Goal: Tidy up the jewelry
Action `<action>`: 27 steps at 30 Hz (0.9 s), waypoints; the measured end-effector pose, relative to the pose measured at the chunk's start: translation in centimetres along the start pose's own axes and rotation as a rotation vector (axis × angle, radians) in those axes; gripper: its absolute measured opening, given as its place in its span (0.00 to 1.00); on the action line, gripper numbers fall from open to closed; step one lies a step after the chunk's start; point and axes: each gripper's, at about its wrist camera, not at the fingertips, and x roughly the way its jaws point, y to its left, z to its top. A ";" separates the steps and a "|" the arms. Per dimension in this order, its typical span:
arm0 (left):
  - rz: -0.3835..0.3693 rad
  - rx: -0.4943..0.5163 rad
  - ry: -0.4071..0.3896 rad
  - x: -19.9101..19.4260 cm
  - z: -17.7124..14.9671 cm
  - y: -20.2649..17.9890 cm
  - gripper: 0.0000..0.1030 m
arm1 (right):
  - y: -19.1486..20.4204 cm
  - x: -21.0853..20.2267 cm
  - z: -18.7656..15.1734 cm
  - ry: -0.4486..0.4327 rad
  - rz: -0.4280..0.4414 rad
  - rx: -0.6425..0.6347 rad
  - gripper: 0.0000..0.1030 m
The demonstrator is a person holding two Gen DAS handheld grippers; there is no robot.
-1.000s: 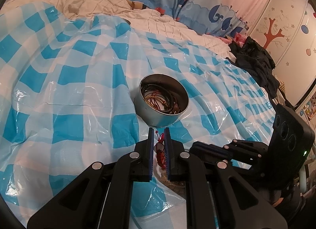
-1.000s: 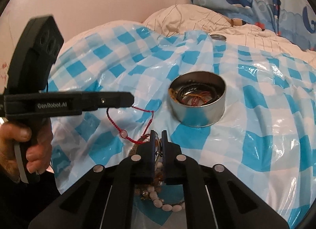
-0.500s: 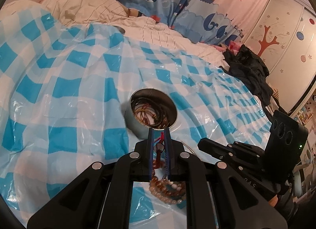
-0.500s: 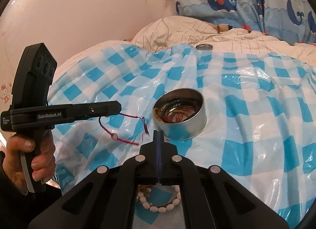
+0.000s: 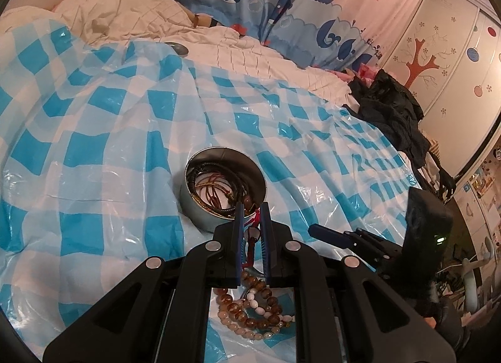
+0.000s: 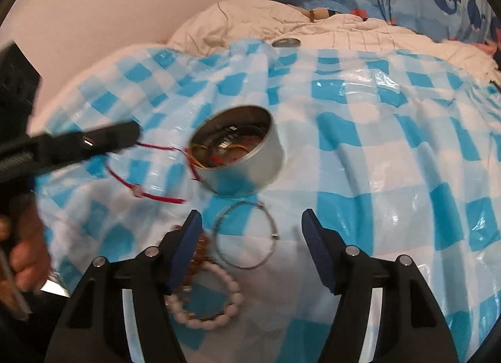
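A red cord bracelet (image 6: 147,189) is pinched in the nearly closed jaws of the left gripper (image 5: 250,225), just beside the round metal tin (image 6: 241,156) on the blue-checked plastic sheet (image 6: 360,131) spread over the bed. The jaws of the right gripper (image 6: 250,231) have just been opened wide and hold nothing. Below them on the sheet, a thin silver ring (image 6: 245,234) is seen, with a white bead bracelet (image 6: 216,300) and brown beads (image 5: 250,309) close by.

round tin (image 6: 247,156) holding cords, red string bracelet (image 6: 150,194) dangling beside
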 end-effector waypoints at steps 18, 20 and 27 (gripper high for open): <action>-0.043 -0.038 -0.058 0.4 2.0 -0.7 0.08 | 0.0 -2.5 0.8 -0.131 -0.102 -0.061 0.06; -0.051 -0.047 -0.067 0.7 2.5 -0.8 0.08 | -0.2 -3.3 1.2 -0.162 -0.101 -0.059 0.06; 0.040 -0.111 -0.016 6.1 3.7 0.2 0.10 | -0.3 -3.8 1.9 -0.186 -0.093 -0.047 0.06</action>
